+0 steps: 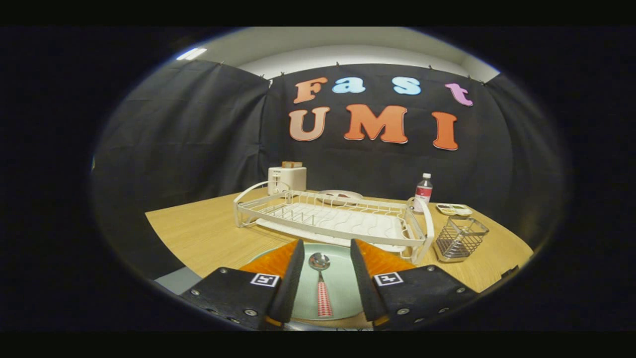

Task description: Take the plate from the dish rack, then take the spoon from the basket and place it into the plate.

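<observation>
Gripper (325, 278) with its two fingers spread apart and holding nothing, poised above the tabletop. Between the fingers lies the metal spoon with a red-and-white checked handle (322, 286), bowl pointing away and handle toward the camera, resting flat in the pale green round plate (343, 283). The open stance with the spoon lying free suggests a release, so the task appears complete or nearly so. The plate sits on the light wooden table (198, 233), just ahead of the fingers and close against the near rail of the white wire dish rack (333, 219), whose slots look empty; this suits a plate drawn straight out and set down in front. Beyond the right finger stands the square wire-mesh basket (459, 238), apparently empty, near the rack's end. Farther off are a white toaster (286, 179), a small clear bottle with a white cap (423, 191) and a shallow tray (453, 209).
</observation>
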